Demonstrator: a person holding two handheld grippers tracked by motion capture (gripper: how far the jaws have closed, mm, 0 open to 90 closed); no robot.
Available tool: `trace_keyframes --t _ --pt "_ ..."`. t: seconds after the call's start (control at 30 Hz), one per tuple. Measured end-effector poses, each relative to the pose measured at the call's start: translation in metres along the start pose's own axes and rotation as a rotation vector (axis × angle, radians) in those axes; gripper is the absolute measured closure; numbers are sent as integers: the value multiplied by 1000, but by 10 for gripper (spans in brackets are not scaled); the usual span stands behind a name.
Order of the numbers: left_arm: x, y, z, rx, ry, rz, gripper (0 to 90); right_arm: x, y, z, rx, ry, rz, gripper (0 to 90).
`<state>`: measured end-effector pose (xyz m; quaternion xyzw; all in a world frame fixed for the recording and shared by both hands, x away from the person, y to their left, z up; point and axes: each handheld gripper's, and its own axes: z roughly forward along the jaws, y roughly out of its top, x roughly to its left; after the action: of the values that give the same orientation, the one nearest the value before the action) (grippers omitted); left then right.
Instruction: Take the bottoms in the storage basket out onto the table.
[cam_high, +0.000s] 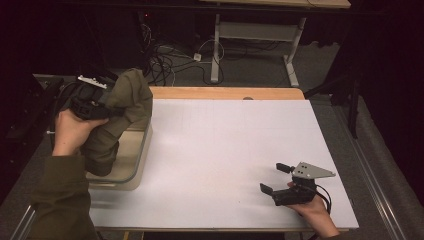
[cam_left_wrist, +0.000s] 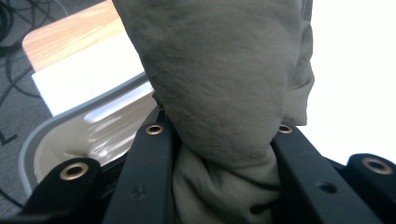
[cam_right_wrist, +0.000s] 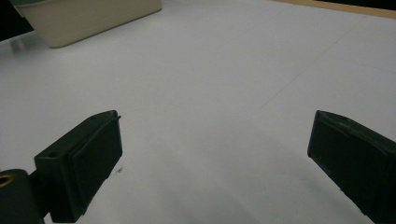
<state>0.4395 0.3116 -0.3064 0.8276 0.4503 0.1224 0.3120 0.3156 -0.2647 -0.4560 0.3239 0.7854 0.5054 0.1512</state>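
Note:
My left gripper (cam_high: 111, 102) is shut on an olive-green cloth (cam_high: 127, 107), held up at the table's left edge. The cloth hangs in a bunched fold, and its lower end reaches down into a beige tub (cam_high: 142, 150). In the left gripper view, the cloth (cam_left_wrist: 224, 70) is pinched tight between the two black jaws of the left gripper (cam_left_wrist: 219, 128), with the tub's rim (cam_left_wrist: 51, 130) below. My right gripper (cam_high: 274, 178) rests near the table's front right, open, with nothing between its jaws. In its own view the right gripper (cam_right_wrist: 217, 126) faces bare white surface.
A white sheet (cam_high: 225, 150) covers the table, and a strip of wood (cam_high: 225, 93) shows at its far edge. The tub (cam_right_wrist: 88, 18) stands far off across the sheet in the right gripper view. Cables (cam_high: 165, 60) and another table's legs (cam_high: 216, 50) lie on the floor beyond.

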Motion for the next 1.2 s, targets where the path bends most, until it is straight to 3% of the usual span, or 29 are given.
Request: trace_keyframes --t 0.17,0.6,0.93,1.13,1.2 --pt "-12 13 -7 -23 -16 32 716 -1 0 0 -1 -1 2 38" --pt "-51 51 -16 -65 -106 135 715 -1 -1 0 -2 1 3 39" --pt "-86 79 -11 -79 -152 211 715 -1 -1 0 0 3 4 38" --pt "-99 91 -8 -92 -187 228 715 -2 -1 -1 -3 3 6 38" --pt "-108 94 0 -107 -210 229 715 -1 -1 -1 -2 5 4 39"
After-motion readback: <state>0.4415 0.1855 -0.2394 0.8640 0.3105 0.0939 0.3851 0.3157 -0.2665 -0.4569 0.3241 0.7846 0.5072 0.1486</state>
